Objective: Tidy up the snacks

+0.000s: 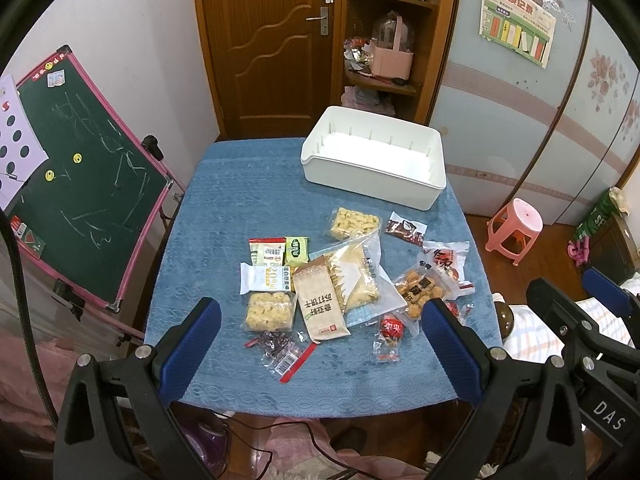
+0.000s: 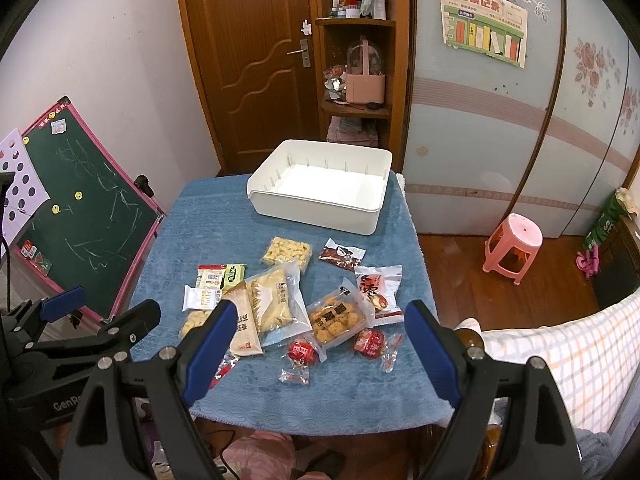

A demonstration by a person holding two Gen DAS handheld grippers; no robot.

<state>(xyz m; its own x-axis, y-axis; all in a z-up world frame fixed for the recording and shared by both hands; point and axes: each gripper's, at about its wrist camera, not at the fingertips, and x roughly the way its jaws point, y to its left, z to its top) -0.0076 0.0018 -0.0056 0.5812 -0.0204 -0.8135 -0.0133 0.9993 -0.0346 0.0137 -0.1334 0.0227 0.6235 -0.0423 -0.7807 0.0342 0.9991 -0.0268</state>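
Several snack packets [image 1: 344, 280] [image 2: 276, 304] lie in a loose heap on a blue towel [image 1: 224, 208] [image 2: 200, 224] that covers a small table. An empty white bin [image 1: 372, 158] [image 2: 320, 184] stands at the far end of the table. My left gripper [image 1: 320, 320] hangs open over the near edge, above the heap, with nothing between its blue pads. Over the near right part of the heap my right gripper [image 2: 320, 324] is open and empty too. Each gripper shows at the edge of the other's view.
A green chalkboard [image 1: 84, 184] [image 2: 84, 208] on a pink easel leans left of the table. Behind it are a wooden door [image 1: 268, 40] and a corner shelf [image 1: 384, 40]. A pink stool [image 1: 516, 228] [image 2: 514, 244] stands on the floor at right, near a checked cushion [image 2: 560, 360].
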